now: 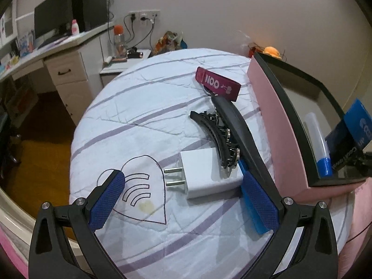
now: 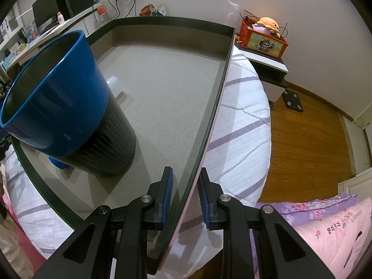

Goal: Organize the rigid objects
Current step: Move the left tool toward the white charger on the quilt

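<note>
In the left wrist view, the left gripper (image 1: 183, 186) is seen with its 2 blue-padded fingers spread wide apart above a bed (image 1: 139, 107) covered in a white sheet with purple stripes. A white charger (image 1: 207, 174) with 2 metal prongs is laid flat on the sheet between the fingers, untouched by either pad. A black hair clip (image 1: 218, 134) is rested partly on the charger's far edge, and a maroon key tag (image 1: 217, 83) is placed just beyond the clip. A pink box (image 1: 276, 121) with a black rim is set on the bed to the right, and a blue-and-black cup (image 1: 348, 137) is seen inside it. In the right wrist view, the right gripper (image 2: 184, 195) is clamped on the box's (image 2: 209, 125) side wall, 1 pad inside and 1 outside. The cup (image 2: 60, 97) is seen tilted on the box's grey floor at the left, with a clear plastic bottle (image 2: 116, 86) partly hidden behind it.
</note>
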A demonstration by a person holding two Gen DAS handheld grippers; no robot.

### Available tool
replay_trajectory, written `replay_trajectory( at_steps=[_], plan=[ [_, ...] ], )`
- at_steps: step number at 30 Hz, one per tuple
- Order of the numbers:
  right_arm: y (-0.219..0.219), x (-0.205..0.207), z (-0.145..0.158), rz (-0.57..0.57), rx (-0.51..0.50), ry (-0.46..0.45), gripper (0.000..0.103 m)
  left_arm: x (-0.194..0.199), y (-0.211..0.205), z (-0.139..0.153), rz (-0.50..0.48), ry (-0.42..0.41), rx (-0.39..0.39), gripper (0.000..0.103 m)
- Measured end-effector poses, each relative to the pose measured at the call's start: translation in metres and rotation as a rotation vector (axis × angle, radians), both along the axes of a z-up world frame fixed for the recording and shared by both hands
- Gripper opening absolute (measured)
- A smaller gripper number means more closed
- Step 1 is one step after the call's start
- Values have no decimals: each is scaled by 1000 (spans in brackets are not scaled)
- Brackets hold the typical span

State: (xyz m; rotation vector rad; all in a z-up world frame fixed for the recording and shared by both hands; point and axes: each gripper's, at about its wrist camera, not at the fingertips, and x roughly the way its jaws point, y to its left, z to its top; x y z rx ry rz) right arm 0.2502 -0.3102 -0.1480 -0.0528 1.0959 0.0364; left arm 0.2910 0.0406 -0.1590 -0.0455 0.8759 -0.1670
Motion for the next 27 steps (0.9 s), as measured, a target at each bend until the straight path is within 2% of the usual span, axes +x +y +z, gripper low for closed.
replay_trajectory(
  at_steps=[5,9,14,18,20,27],
  plan=[
    [0,0,0,0,-5,2,23,-1,8,-2,29,-9,43,103],
    [0,1,-1,-1,-8,4,23,2,28,-1,111,-16,58,103],
    [1,1,-1,-2,-9,4,23,6,28,0,66,-14,0,103],
    [0,1,-1,-4,-11,4,23,13,18,-3,61,-6,-13,103],
    [0,1,-1,-5,-12,4,23,18,15,-5,99,0,15,103],
    [0,1,-1,-4,-12,5,23,28,26,-7,201,6,8,103]
  ],
)
